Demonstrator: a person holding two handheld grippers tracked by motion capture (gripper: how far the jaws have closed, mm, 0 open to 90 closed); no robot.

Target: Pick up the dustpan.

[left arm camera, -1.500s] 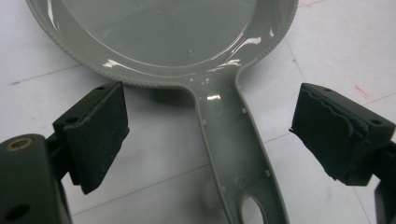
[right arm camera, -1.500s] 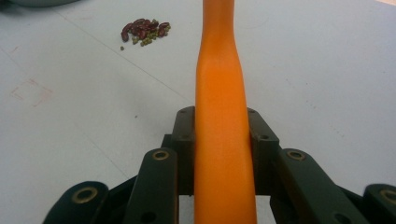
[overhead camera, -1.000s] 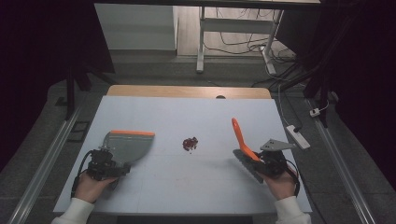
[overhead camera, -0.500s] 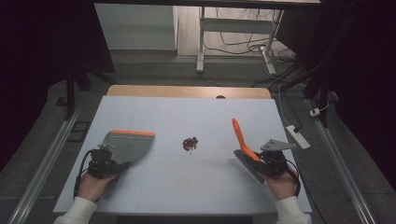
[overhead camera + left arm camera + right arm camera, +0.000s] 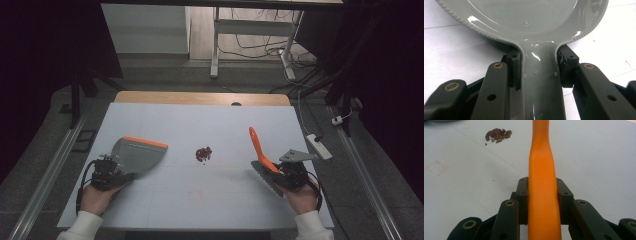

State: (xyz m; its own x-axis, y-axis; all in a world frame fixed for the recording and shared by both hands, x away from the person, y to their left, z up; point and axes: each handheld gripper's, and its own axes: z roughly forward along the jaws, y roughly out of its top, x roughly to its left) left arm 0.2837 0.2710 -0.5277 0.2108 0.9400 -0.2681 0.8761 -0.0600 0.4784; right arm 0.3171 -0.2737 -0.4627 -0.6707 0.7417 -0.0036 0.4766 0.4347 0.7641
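We hold the grey dustpan (image 5: 137, 155) by its handle in the left tool (image 5: 116, 174); in the left gripper view the two pads (image 5: 514, 68) press on either side of the handle neck (image 5: 539, 75), the jaws having just been closing onto it, so the grip now looks complete. The pan lies flat on the tabletop (image 5: 210, 200) with its orange lip (image 5: 145, 142) turned toward the middle, which we judge is deliberate: the open edge faces the small heap of red and green beans (image 5: 203, 154) so that they can be pushed straight in. The right tool (image 5: 275, 172) is clamped on the orange handle of the brush (image 5: 257, 145); in the right gripper view the handle (image 5: 543, 190) runs up between the jaws with both pads tight against it. The handle slants up and away from the hand, while the dark bristle head (image 5: 264, 175) sits low near the tabletop, a pose suited to sweeping sideways. The beans lie between the two implements, well apart from both, nearer the pan's lip than the brush; in the right gripper view they appear at upper left (image 5: 498, 134), a tight cluster with a few stray green ones just beside it. We judge that both grips are set and sweeping has not yet begun. The risk we note: loose beans may roll or scatter if the stroke is fast, and the pan's lip must stay flush on the tabletop or they will slip under.
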